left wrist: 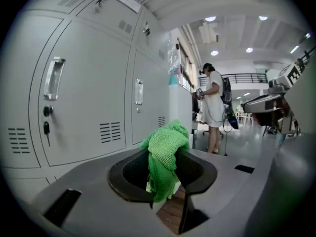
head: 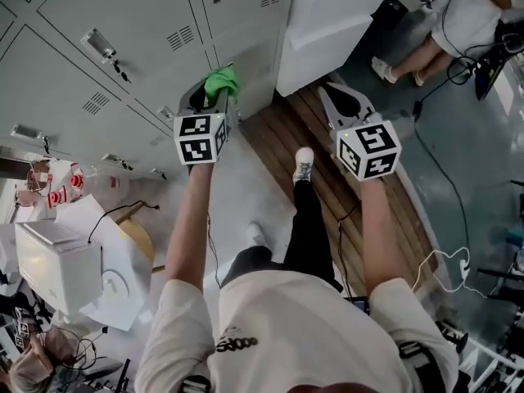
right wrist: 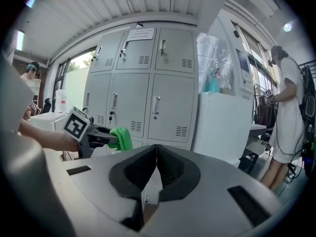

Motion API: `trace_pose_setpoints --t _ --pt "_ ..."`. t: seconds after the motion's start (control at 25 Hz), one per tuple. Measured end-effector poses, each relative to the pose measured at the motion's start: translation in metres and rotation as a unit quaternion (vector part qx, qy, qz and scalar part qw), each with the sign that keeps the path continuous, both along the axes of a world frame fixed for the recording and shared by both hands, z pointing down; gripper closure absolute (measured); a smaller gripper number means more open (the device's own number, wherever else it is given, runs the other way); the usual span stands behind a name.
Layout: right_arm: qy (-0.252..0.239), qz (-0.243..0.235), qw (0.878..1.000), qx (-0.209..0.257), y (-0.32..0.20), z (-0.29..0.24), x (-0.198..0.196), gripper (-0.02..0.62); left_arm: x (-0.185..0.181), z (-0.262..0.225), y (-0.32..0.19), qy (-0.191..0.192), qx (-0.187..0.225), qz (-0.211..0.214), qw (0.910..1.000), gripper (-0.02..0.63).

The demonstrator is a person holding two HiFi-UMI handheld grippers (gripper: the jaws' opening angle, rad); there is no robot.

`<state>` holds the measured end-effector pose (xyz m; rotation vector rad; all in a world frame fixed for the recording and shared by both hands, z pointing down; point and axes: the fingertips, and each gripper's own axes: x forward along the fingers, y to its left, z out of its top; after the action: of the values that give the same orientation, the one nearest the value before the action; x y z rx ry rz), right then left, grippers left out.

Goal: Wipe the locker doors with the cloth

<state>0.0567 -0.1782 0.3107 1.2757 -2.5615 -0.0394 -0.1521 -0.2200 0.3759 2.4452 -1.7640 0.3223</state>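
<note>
1. Because the bright green knitted cloth (left wrist: 165, 157) is soft, light and limp, it should fold and drag easily and needs no strong squeeze. A bunched pinch through its middle looks like the best hold, leaving a loose pad beyond the tips to press on the metal.
2. It sits in the left gripper (left wrist: 165, 184), whose jaws are closed down to the thickness of the bunched fabric. One wad bulges above the jaws and a tail hangs below them.
3. From the head view, the cloth (head: 221, 82) is held out near the pale grey metal locker doors (head: 123, 23), by the lower row. I cannot tell whether it touches a door; the left gripper view suggests a gap.
4. The right gripper (right wrist: 155, 167) has its jaws pressed together with nothing between them. It hangs over the wooden floor strip (head: 278, 137), apart from the lockers.
5. Wiping appears barely begun or about to begin.
</note>
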Motion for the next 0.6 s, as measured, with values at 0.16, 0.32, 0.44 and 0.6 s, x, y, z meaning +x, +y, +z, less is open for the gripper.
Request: trace_pose_setpoints --t 0.16,0.32,0.44,0.6 --pt "0.003 -0.008 1.0 0.027 0.022 -0.033 -0.008 0.588 0.009 -0.044 0.036 -0.001 0.023 0.038 0.999 0.471" --pt "0.004 -0.019 0.998 0.053 0.051 -0.062 -0.011 0.588 0.01 -0.084 0.07 0.0 0.049 0.06 0.997 0.471" --pt "0.007 -0.023 0.997 0.068 0.068 -0.078 -0.012 0.588 0.013 -0.109 0.092 -0.012 0.065 0.075 0.995 0.469" --pt "0.017 -0.027 0.996 0.084 0.087 -0.09 -0.015 0.588 0.007 -0.132 0.12 -0.04 0.088 0.067 0.993 0.469"
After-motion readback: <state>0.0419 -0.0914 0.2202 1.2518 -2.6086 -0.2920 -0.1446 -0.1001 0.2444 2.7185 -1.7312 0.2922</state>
